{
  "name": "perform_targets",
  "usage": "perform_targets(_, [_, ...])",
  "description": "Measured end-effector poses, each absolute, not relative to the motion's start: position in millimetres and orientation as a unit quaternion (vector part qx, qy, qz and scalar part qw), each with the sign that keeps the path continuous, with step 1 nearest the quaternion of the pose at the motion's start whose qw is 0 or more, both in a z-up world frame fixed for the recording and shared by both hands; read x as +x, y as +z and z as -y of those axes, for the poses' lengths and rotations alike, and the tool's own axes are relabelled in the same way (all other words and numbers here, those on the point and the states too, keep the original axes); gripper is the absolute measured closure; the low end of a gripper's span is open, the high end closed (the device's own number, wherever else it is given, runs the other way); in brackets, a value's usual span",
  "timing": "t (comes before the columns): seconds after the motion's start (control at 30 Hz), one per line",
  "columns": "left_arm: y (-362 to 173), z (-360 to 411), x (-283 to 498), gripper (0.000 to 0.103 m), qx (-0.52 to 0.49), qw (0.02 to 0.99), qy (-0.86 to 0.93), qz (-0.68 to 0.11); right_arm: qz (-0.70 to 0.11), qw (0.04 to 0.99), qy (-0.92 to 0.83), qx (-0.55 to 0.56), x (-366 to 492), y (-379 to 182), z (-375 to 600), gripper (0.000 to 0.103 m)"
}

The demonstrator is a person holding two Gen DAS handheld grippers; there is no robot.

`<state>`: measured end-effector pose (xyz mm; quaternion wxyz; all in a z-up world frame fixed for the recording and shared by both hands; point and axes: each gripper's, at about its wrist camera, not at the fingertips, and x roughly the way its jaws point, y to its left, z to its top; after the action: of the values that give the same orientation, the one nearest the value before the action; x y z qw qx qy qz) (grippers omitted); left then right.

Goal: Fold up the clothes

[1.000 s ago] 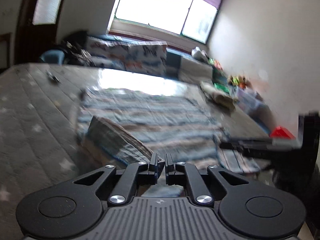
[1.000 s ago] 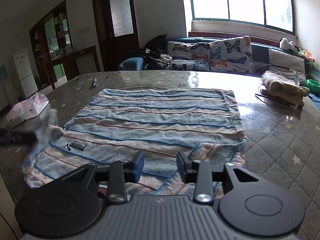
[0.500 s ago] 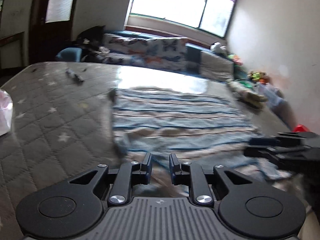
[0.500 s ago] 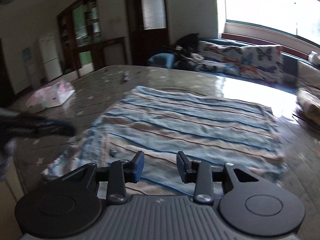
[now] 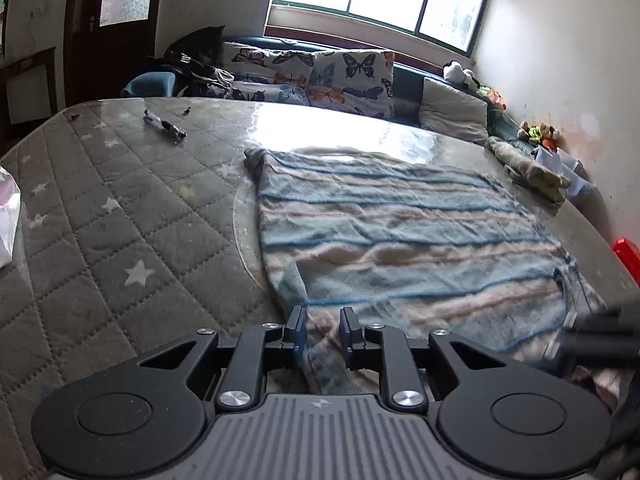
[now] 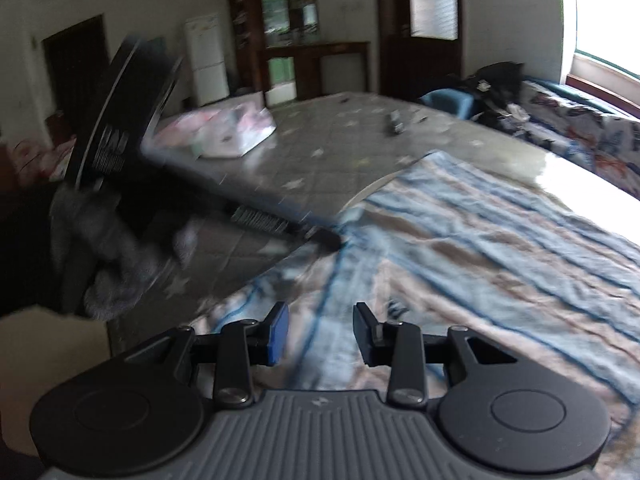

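left wrist view: the left tongs [image 5: 322, 333] hang low over the near corner of the striped towel [image 5: 400, 248]. the two fingers stand a small way apart, with a fold of towel lying in the gap; i cannot tell if they touch it. the towel lies spread out on the grey quilted surface [image 5: 120, 220] with white stars. a small dark thing [image 5: 165, 125] sits far back on the surface. a blurry dark shape at the right edge is the right tongs [image 5: 600, 336].

right wrist view: the right tongs [image 6: 320, 332] are wide apart and hold nothing, above the towel's [image 6: 500, 248] near edge. the left tongs [image 6: 324, 236] reach in from the left, tips at the towel's side edge, blurry. a pink and white bag [image 6: 224, 132] lies further back.
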<state>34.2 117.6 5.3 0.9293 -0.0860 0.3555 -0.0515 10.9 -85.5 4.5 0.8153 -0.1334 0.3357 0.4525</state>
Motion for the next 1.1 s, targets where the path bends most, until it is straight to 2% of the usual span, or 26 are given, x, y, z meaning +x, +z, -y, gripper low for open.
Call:
perform_targets(0.13, [17, -122, 59, 0.081, -0.082, 0.934, -0.033, -0.347, -0.351, 0.805, 0.458, -0.14, 10, -6, 81, 0.066])
perform_targets(0.2, [21, -124, 76, 0.072, -0.083, 0.934, -0.022, -0.346, -0.352, 0.803, 0.46, -0.138, 9, -6, 81, 0.066])
perform_targets(0.27, [23, -127, 96, 0.057, -0.087, 0.935, -0.011, -0.343, -0.355, 0.802, 0.462, -0.132, 11, -7, 82, 0.065])
perform_targets(0.47, [18, -131, 155, 0.044, -0.074, 0.937, 0.014, -0.342, -0.357, 0.797, 0.47, -0.124, 13, -7, 83, 0.059])
perform_targets(0.7, [-2, -132, 195, 0.046, -0.072, 0.934, 0.021, -0.35, -0.362, 0.792, 0.479, -0.108, 18, -8, 87, 0.059])
perform_targets(0.73, [-3, -131, 197, 0.049, -0.072, 0.934, 0.023, -0.349, -0.362, 0.792, 0.48, -0.106, 19, -9, 87, 0.059])
perform_targets(0.77, [-5, -130, 198, 0.059, -0.071, 0.934, 0.025, -0.349, -0.362, 0.792, 0.481, -0.104, 20, -9, 87, 0.059])
perform_targets(0.87, [-9, -128, 204, 0.076, -0.07, 0.934, 0.03, -0.349, -0.363, 0.791, 0.482, -0.1, 22, -10, 87, 0.058])
perform_targets(0.97, [-11, -132, 209, 0.08, -0.08, 0.934, 0.034, -0.348, -0.363, 0.791, 0.483, -0.101, 23, -10, 86, 0.058])
perform_targets(1.1, [-7, -138, 214, 0.077, -0.092, 0.933, 0.042, -0.345, -0.363, 0.79, 0.484, -0.099, 23, -11, 86, 0.058])
